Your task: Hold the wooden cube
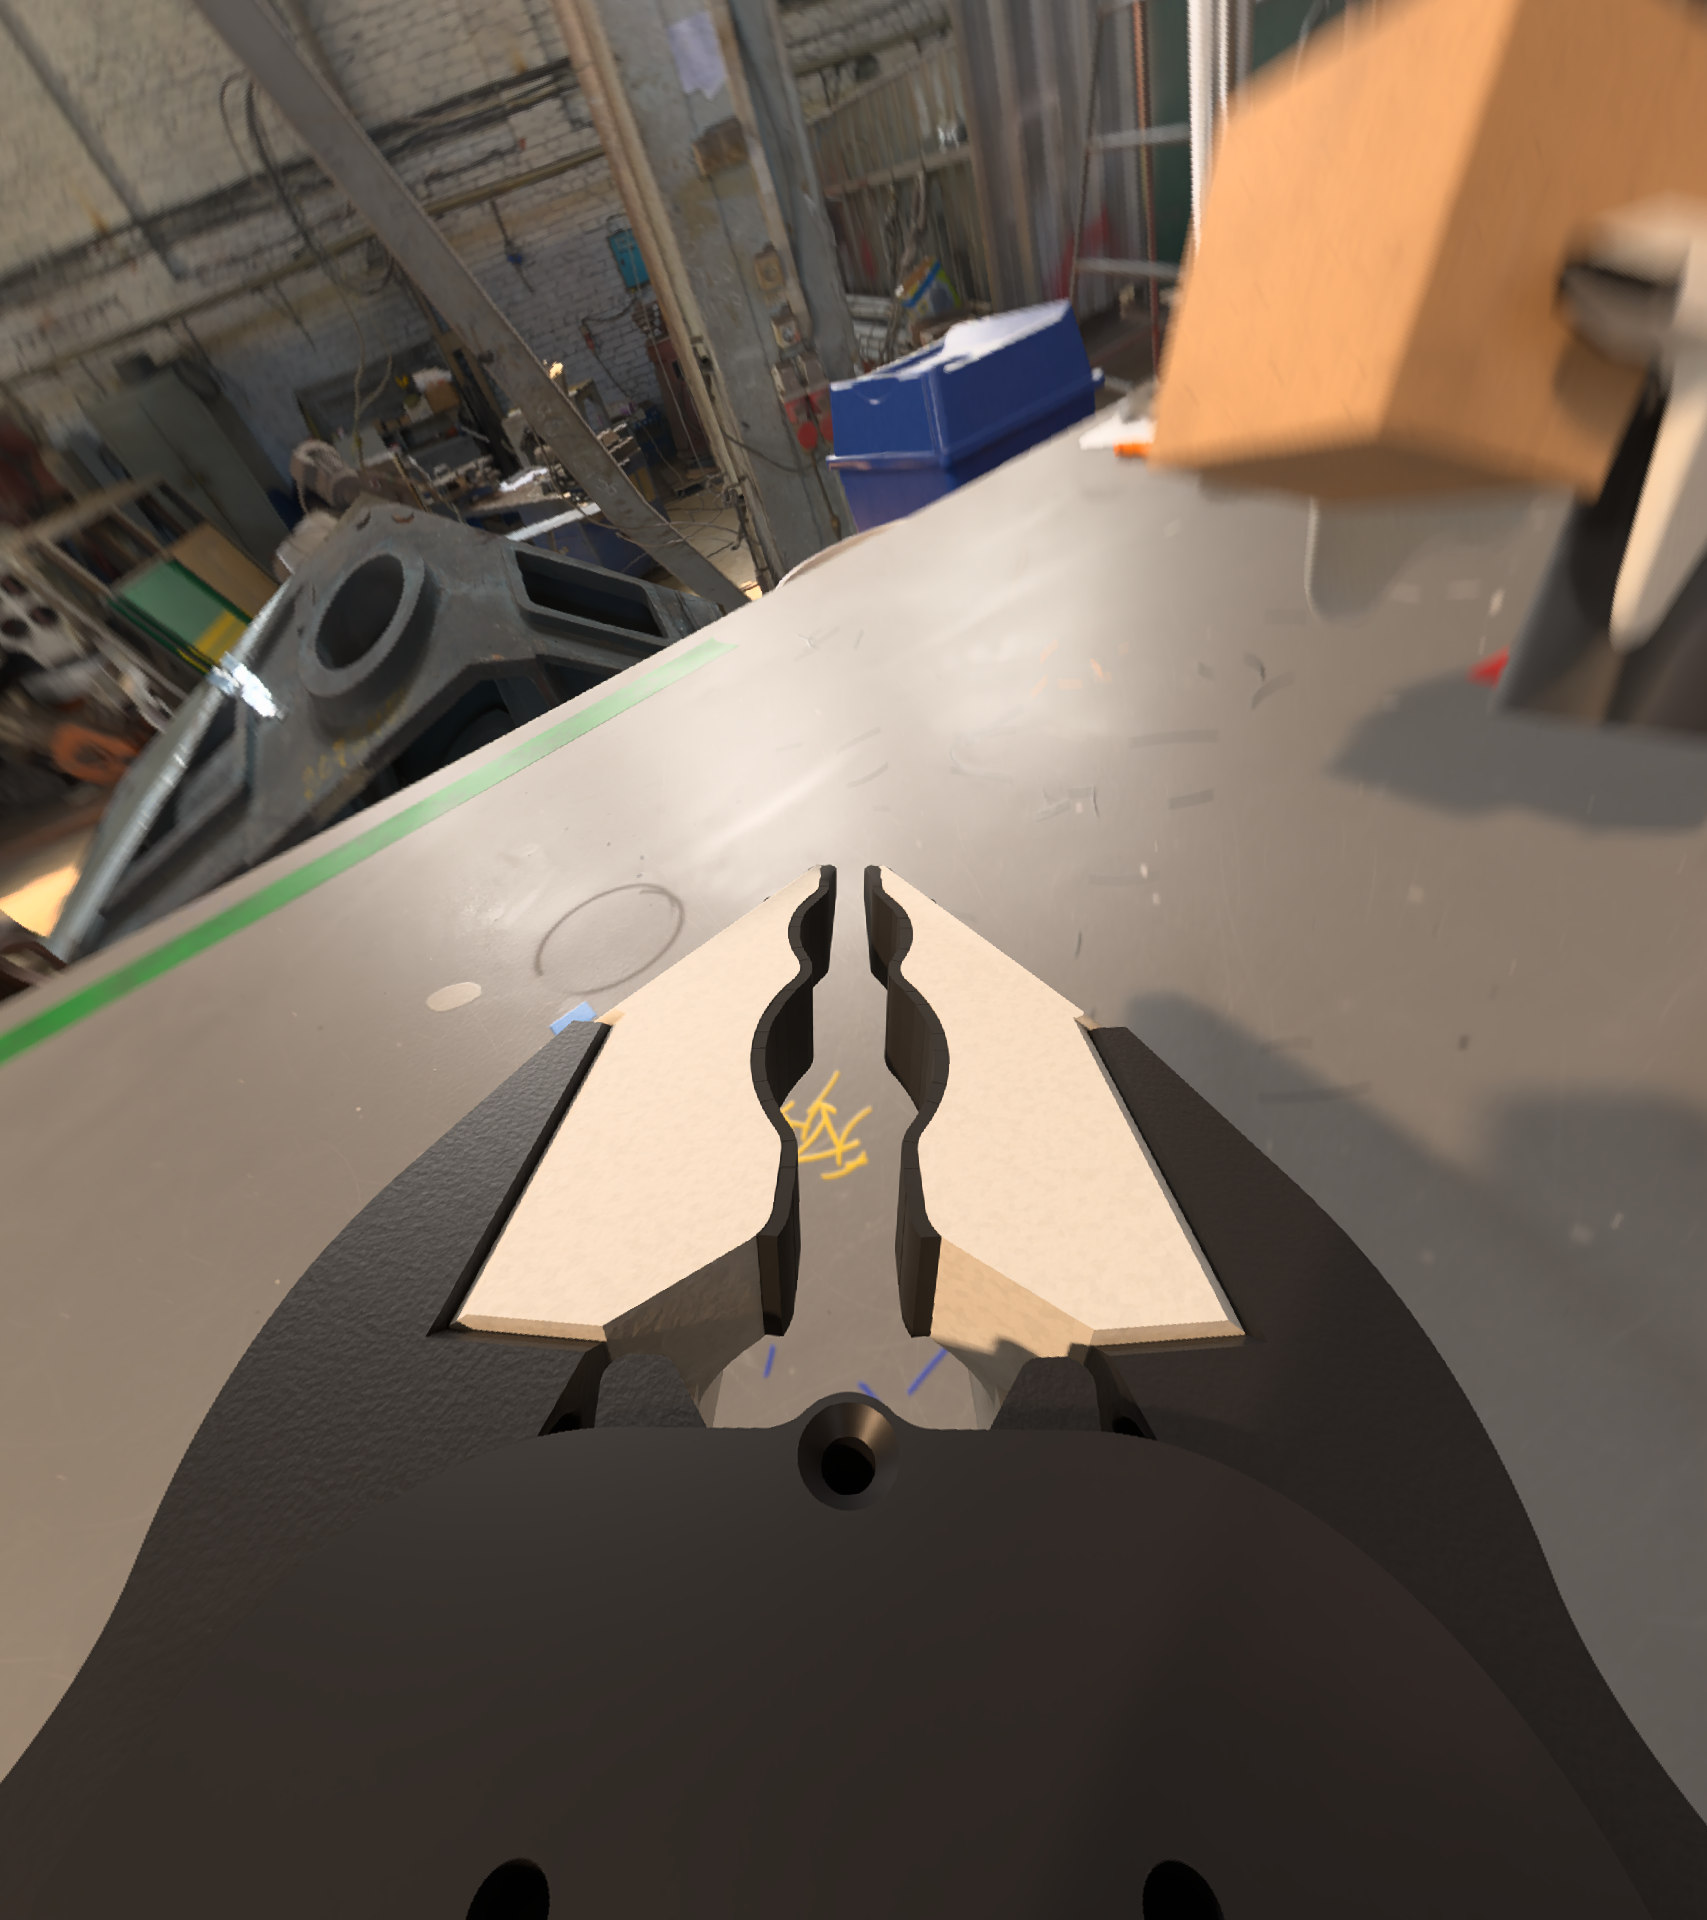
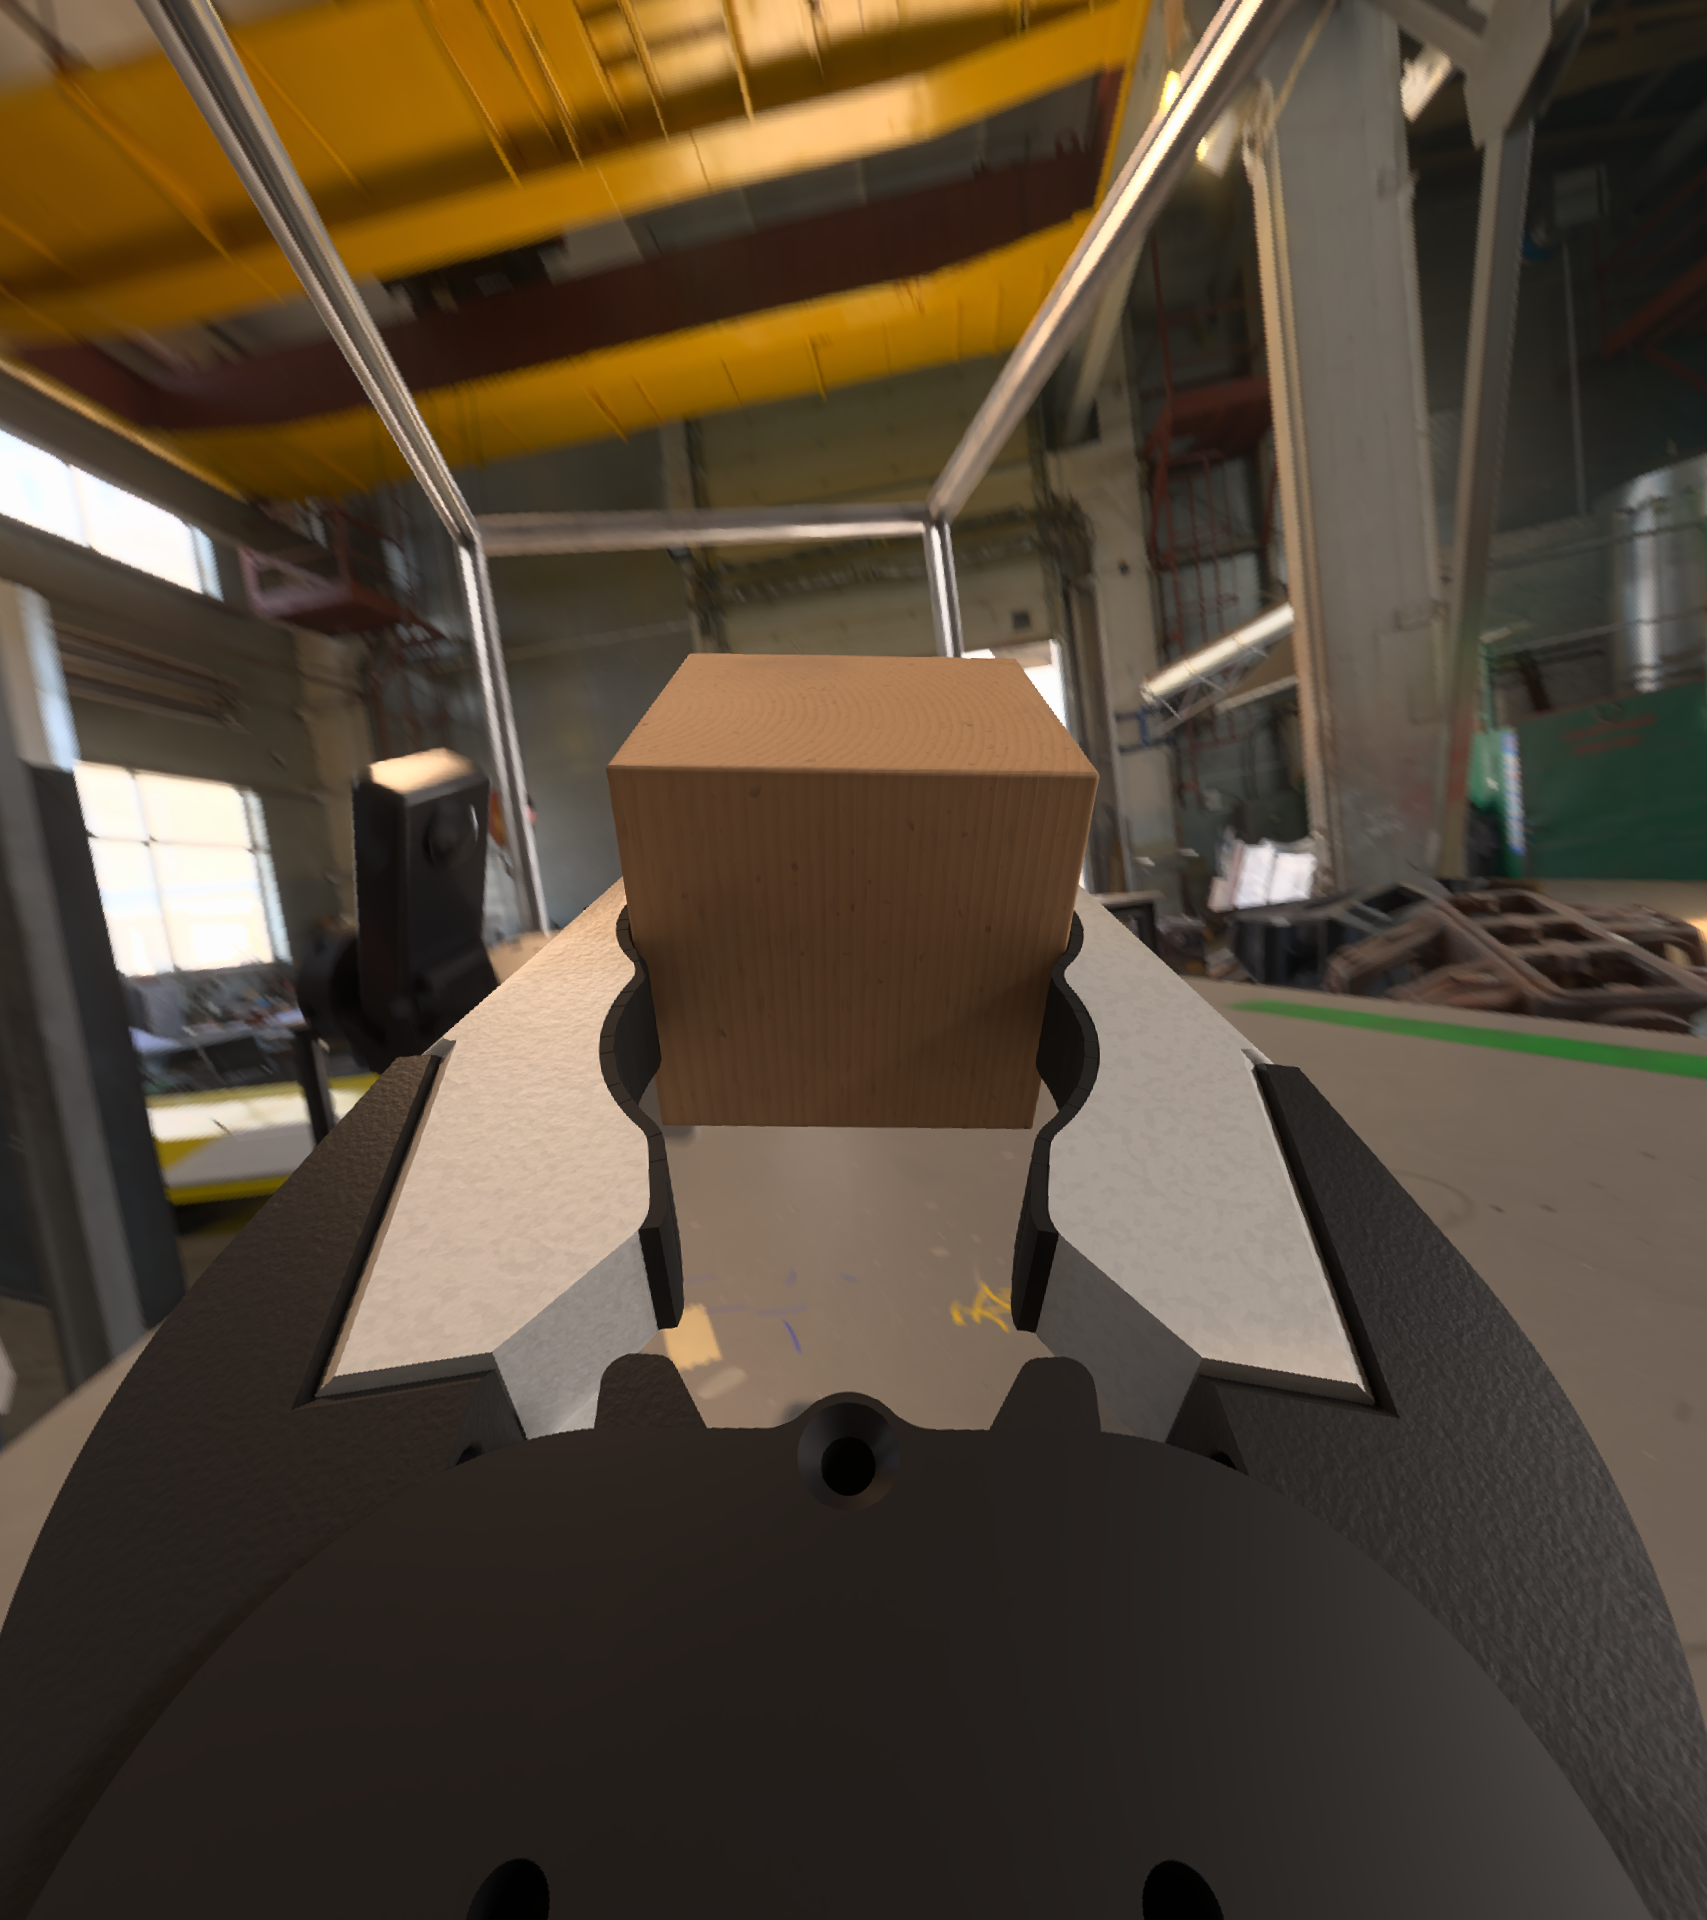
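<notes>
So the plain tan wooden cube (image 2: pixel 849 935) sits clamped in the right gripper (image 2: pixel 849 925) above the worktop (image 2: pixel 1555 1195); left gripper (image 1: pixel 850 883) nearly closed, empty.

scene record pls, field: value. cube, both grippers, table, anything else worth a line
cube: wooden cube, clamped between the right gripper's fingertips, lifted clear of the table
right gripper: right gripper shut on the cube, near the tips
left gripper: left gripper fingers nearly together, nothing between them, low over the table
table: grey table, scuffed, green tape line along its edge, yellow scribble
cube in left wrist view: upper right, blurred
background: blue bin past the table's edge
</notes>
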Tool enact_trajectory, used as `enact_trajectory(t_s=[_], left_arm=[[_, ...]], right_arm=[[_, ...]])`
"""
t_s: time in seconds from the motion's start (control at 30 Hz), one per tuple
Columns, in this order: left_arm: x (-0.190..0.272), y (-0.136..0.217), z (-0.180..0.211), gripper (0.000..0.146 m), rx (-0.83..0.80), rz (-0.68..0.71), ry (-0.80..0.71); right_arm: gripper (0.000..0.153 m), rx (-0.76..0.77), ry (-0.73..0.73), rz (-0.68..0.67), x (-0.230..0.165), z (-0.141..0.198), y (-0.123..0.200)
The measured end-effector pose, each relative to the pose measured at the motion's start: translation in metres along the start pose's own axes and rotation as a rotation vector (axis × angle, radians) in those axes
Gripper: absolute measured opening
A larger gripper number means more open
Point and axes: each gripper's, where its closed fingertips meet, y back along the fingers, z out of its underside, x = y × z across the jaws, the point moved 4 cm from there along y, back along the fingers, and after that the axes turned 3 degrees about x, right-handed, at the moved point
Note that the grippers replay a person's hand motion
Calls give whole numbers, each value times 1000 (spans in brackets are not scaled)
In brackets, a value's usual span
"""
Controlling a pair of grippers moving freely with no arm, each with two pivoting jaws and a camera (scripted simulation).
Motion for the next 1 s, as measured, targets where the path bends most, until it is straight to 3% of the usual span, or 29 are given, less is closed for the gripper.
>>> enact_trajectory(t_s=[0.1, 0.27, 0.5, 0.6, 0.77, 1.0], left_arm=[[25, -4, 20, 5, -60, 40, -115], [42, -6, 36, 6, -116, 94, -95], [43, -5, 38, 5, -169, 108, -64], [39, -3, 32, 5, -343, 92, -4], [48, -9, 17, 6, -604, 316, 203], [54, -56, 41, 8, -503, 401, 144]], right_arm=[[74, 71, -52, -71, -4, -9, 5], [74, 101, -32, -175, -16, -15, 7], [74, 82, -32, -166, -15, -12, 6], [74, 68, -25, -164, -15, -10, 5], [74, 54, -22, -166, -16, -8, 3], [74, 36, 7, -147, -15, -7, 4]])
